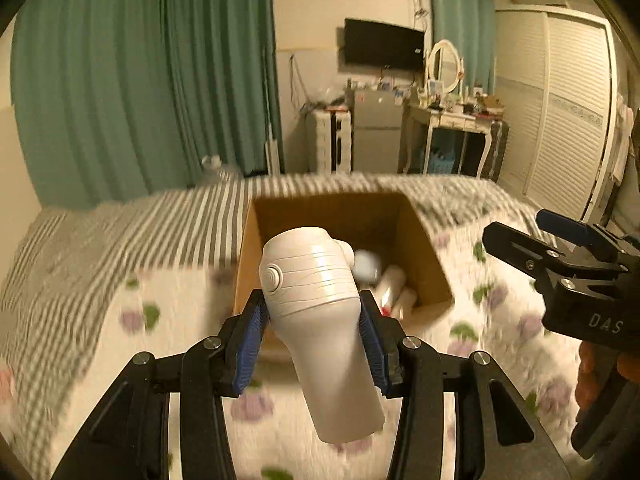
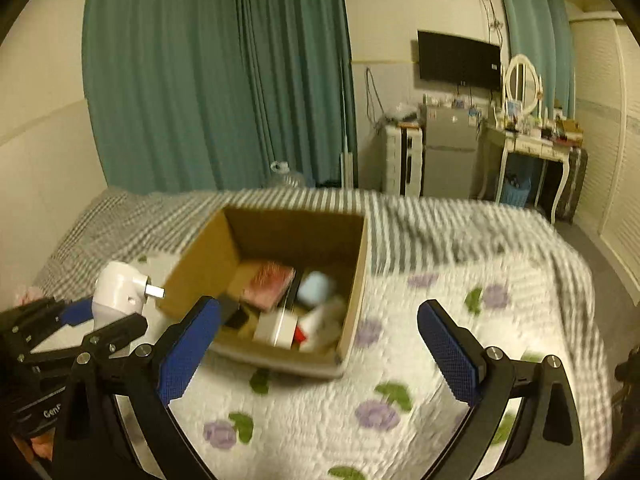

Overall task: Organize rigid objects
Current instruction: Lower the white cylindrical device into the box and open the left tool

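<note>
My left gripper (image 1: 312, 320) is shut on a white massage gun (image 1: 316, 312), its blue pads pressed on both sides of the body, the handle slanting down toward the camera. In the right wrist view the white massage gun (image 2: 120, 288) shows at the left, lifted above the bed with its metal tip toward the cardboard box (image 2: 352, 308). The cardboard box (image 1: 436, 276) stands open on the bed and holds several items, among them a red pack (image 2: 269, 285) and a pale blue piece (image 2: 316, 289). My right gripper (image 2: 318, 354) is open and empty, in front of the box.
The bed has a floral quilt (image 2: 380, 412) and a striped blanket (image 1: 120, 232) beyond it. Green curtains (image 1: 140, 80) hang behind. A small fridge (image 2: 450, 152), a dressing table (image 2: 532, 144) and a white wardrobe (image 1: 568, 112) stand at the far right.
</note>
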{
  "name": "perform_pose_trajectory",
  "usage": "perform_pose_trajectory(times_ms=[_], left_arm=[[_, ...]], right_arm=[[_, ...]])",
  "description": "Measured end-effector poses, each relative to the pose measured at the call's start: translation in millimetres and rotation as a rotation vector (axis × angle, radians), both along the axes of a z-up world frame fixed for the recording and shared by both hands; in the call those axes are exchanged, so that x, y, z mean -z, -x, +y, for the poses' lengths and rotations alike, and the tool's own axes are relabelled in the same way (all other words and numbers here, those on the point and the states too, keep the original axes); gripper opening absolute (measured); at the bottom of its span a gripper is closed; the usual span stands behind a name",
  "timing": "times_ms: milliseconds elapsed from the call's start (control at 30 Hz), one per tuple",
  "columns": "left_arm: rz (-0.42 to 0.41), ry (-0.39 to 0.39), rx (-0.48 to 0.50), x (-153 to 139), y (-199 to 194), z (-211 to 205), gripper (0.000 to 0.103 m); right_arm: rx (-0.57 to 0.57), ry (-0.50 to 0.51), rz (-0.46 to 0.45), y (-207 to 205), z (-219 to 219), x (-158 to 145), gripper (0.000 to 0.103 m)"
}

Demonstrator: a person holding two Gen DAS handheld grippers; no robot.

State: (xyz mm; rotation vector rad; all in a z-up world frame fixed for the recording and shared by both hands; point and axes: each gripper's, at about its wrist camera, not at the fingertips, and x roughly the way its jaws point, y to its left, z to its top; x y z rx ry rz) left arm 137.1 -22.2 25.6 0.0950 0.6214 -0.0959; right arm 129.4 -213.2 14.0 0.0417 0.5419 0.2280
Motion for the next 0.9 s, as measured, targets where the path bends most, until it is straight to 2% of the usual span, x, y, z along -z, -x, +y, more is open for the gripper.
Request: perform_pose_trajectory(times_ms=[100, 200, 400, 500, 667, 900], left_arm=[[-0.005, 0.001, -0.001, -7.6, -31.4, -2.8, 0.046], [0.016, -0.008, -0.002, -1.2, -65.0, -5.4, 0.046], [0.088, -0.054, -0.009, 39.7, -116.8, -9.7, 0.046], [0.104, -0.079, 0.003, 60.5, -126.8, -13.9, 0.047], [0.127, -0.089, 0.008, 79.1, -136.2, -17.8, 0.050], [0.106, -0.066, -0.037, 68.1, -133.4, -10.0, 0.058]], right_arm=[[0.011, 0.004, -0.039, -15.7, -6.5, -20.9, 0.100], [0.016, 0.004, -0.060, -34.7, -9.8, -29.2, 0.099], [0.025, 0.041, -0.035, -81.9, -11.3, -11.9, 0.100], [0.020, 0.046, -0.004, -98.8, -15.8, 2.5, 0.100], [0.013, 0.066, 0.057, -119.3, -17.2, 24.1, 0.100], [0.035, 0.073, 0.055, -118.5, -25.8, 30.8, 0.103]])
